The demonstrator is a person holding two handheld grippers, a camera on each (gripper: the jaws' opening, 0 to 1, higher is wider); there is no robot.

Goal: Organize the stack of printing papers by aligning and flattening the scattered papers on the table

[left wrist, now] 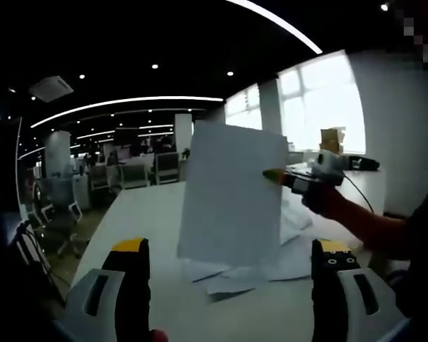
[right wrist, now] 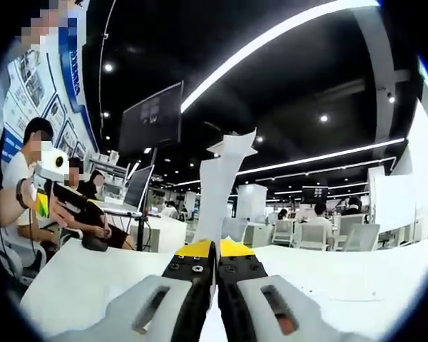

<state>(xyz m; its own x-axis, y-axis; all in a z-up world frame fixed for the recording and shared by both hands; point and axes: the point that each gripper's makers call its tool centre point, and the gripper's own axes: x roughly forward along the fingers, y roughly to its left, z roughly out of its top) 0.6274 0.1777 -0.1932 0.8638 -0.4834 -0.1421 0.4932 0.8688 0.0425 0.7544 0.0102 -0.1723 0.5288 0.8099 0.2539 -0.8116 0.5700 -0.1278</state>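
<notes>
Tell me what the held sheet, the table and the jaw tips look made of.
Sheet: thin white matt paper; it bends in the right gripper.
Table: smooth white top, probably laminate; faint sheen.
Left gripper jaw tips: yellow, probably plastic or rubber; cannot tell which.

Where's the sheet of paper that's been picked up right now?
In the left gripper view the lifted sheet hangs upright mid-frame above the loose papers on the table, its right edge pinched by the right gripper.

1 raised sheet (left wrist: 232, 192), several loose papers (left wrist: 257, 274), 2 tools (left wrist: 232, 265) (right wrist: 215, 251).
</notes>
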